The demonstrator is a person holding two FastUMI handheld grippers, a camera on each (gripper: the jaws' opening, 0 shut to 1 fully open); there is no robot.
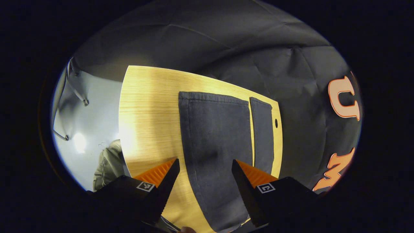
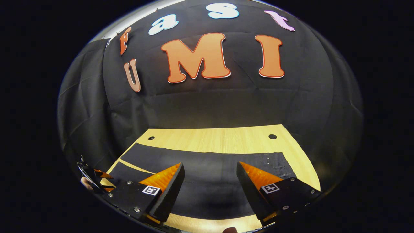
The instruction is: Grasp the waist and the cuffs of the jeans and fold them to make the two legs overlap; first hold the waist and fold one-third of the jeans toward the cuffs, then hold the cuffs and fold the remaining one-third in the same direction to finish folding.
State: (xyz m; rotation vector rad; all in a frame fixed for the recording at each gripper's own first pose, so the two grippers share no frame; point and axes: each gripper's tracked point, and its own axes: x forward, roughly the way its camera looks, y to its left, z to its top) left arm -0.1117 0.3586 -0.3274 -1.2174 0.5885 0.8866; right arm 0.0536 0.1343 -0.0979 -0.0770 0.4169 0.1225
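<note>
Dark jeans lie flat on the wooden table, the two legs side by side with a thin gap between them. Their cuffs point away in the left gripper view. My left gripper is open and hovers above the wider-looking leg, nothing between its fingers. In the right gripper view the jeans stretch across the table, with the legs splitting at the left and small rivets at the right end. My right gripper is open over the cloth. The left gripper sits at the lower left, by the legs.
Black cloth walls close the table's back and side. Two small holes mark the table's far edge. Off the open side are a pale floor, a metal frame and an olive garment of a person.
</note>
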